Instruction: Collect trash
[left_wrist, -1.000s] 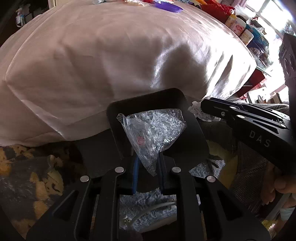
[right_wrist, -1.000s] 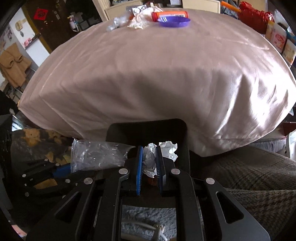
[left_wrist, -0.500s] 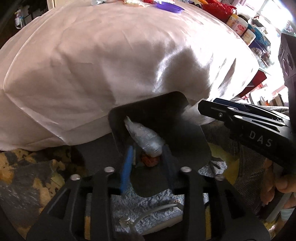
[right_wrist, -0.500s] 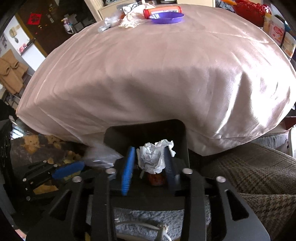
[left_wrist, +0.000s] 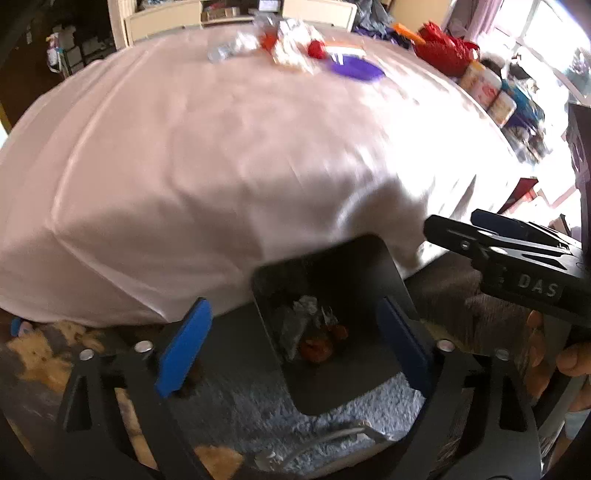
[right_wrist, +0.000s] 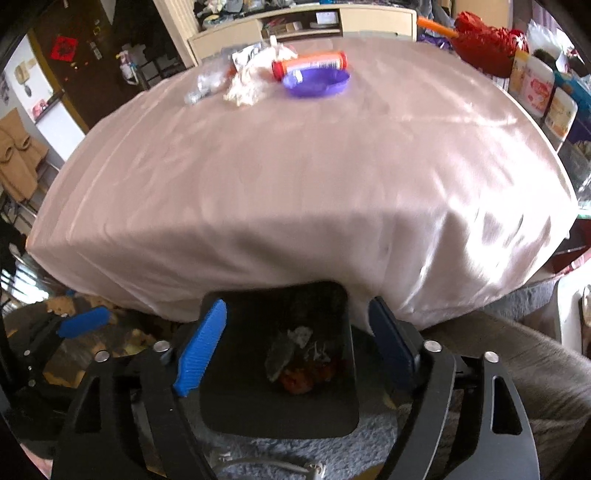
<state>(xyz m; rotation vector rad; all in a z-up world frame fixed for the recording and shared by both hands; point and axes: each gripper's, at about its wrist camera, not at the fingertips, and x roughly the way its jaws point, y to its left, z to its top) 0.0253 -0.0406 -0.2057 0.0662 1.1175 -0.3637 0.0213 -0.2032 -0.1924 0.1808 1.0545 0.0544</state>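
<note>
A black square bin (left_wrist: 332, 266) (right_wrist: 347, 373) stands on the floor below the table edge. At its bottom lie a clear plastic bag (left_wrist: 291, 328) (right_wrist: 279, 360), a crumpled white tissue (right_wrist: 303, 336) and something orange-red (left_wrist: 317, 345) (right_wrist: 299, 382). My left gripper (left_wrist: 291, 339) hangs above the bin with its jaws opening wide and nothing between them. My right gripper (right_wrist: 295, 339) hangs over the same bin, its jaws also opening and empty. On the far side of the pink tablecloth (right_wrist: 295, 166) lie more scraps: a white wad (right_wrist: 251, 79), an orange tube (right_wrist: 310, 64) and a purple dish (right_wrist: 317, 83).
The right gripper's black body (left_wrist: 517, 258) and a hand (left_wrist: 569, 358) show at the right of the left wrist view. Jars (right_wrist: 543, 92) and a red basket (right_wrist: 487, 40) crowd the table's right edge. A grey rug (right_wrist: 280, 454) and a white cable (left_wrist: 332, 439) lie beside the bin.
Both grippers opened and rose. The plastic bag dropped from the left one and the crumpled tissue from the right one; both now lie in the bin.
</note>
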